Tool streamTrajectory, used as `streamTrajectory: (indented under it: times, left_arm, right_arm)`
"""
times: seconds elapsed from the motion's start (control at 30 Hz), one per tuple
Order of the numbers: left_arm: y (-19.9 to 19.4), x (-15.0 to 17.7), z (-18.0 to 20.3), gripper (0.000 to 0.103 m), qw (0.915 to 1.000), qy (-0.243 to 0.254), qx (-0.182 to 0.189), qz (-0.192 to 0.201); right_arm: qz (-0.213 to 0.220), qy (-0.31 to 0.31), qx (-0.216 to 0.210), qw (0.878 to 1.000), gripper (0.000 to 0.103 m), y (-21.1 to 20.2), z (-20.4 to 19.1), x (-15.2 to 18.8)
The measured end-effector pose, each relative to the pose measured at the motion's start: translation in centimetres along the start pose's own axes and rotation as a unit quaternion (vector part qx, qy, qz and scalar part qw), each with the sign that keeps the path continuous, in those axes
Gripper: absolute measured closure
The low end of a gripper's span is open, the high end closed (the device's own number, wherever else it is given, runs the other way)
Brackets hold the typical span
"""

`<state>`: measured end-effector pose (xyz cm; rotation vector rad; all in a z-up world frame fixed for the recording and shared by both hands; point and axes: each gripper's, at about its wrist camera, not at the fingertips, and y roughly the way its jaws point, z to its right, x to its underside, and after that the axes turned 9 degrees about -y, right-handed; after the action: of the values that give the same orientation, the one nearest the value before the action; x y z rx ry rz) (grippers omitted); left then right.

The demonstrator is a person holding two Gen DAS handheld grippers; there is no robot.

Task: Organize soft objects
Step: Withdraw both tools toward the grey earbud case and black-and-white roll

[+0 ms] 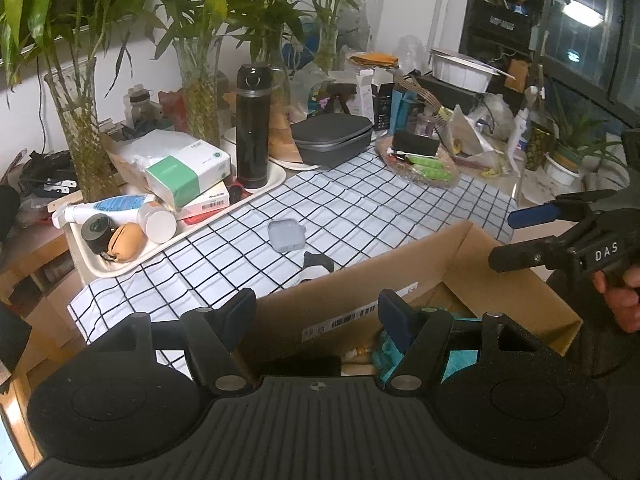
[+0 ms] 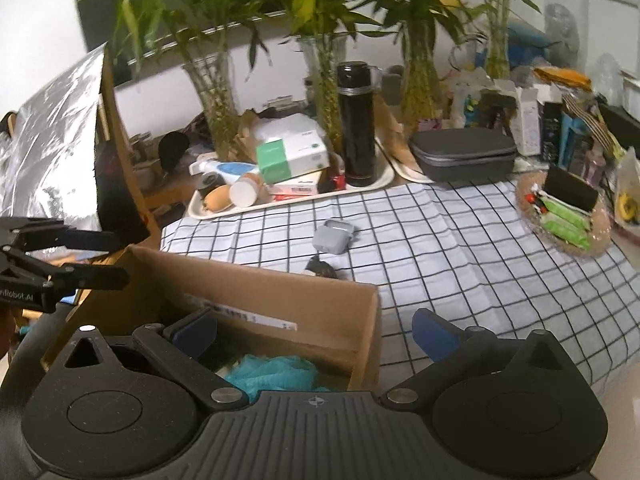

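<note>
Hovering over the cardboard box (image 1: pixel 400 280), left gripper (image 1: pixel 318 312) and right gripper (image 2: pixel 316 334) both spread, gripping nothing.

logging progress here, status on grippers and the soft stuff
Left gripper and right gripper open, empty, over brown cardboard box. Teal cloth inside. Small grey soft case loose on checked tablecloth.

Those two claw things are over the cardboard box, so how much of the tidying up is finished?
Partly done: a teal soft item already lies inside the cardboard box. Nothing is in hand; the left gripper and the right gripper both stand open and empty. Left on the checked cloth: a grey soft case and a black-and-white item beside the box.
</note>
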<state>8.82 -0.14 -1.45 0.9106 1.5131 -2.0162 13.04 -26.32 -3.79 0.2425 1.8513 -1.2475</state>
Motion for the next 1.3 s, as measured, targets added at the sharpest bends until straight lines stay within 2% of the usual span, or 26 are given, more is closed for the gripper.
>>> streamTrajectory:
  times: [0.83, 1.0, 1.3]
  left_arm:
    - [4.2, -3.8, -2.2, 0.036, 0.9997, -0.006, 0.008, -0.021]
    - [4.9, -5.3, -2.7, 0.036, 0.9996, -0.005, 0.01, -0.025]
    - [6.9, -6.3, -4.2, 0.036, 0.9985, 0.027, 0.018, -0.044]
  right_arm:
    - [0.0, 0.026, 0.004, 1.0, 0.0, 2.8, 4.3, -1.4]
    - [-0.004, 0.023, 0.001, 1.0, 0.0, 4.5, 5.2, -2.8]
    - [-0.008, 0.015, -0.007, 1.0, 0.0, 6.8, 6.3, -4.5]
